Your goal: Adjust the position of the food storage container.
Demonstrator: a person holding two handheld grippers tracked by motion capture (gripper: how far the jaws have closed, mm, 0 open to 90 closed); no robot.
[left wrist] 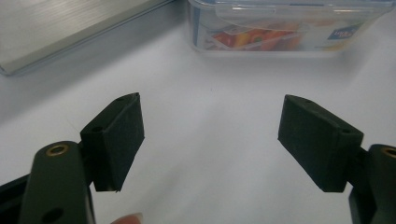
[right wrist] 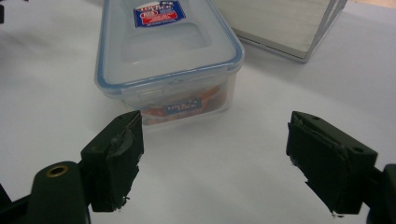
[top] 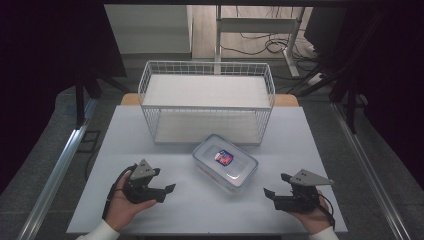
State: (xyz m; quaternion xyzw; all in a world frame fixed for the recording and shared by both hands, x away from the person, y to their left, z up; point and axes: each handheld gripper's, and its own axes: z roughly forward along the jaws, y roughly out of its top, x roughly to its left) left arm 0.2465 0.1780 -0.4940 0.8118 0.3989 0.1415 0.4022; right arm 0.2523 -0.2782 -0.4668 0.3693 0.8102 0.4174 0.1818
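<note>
Saw one clear plastic box [top: 225, 164] with a see-through lid and a thin blue line around the rim. Had a small red and blue sticker on top, and another sticker on the end wall. Looked shut, with the lid flat on it. Sat in the middle of the white table [top: 150, 210], turned a bit slantwise, just in front of the wire rack [top: 206, 102]. Lay between the two grippers, touching neither.

Counted one box, one white wire rack with two shelves, one table, two grippers, two hands.

Found the left gripper [top: 169, 189] with jaws spread wide, nothing between them, well short of the box. Found the right gripper [top: 268, 193] spread wide too, holding nothing, with the box's short end just ahead.
</note>
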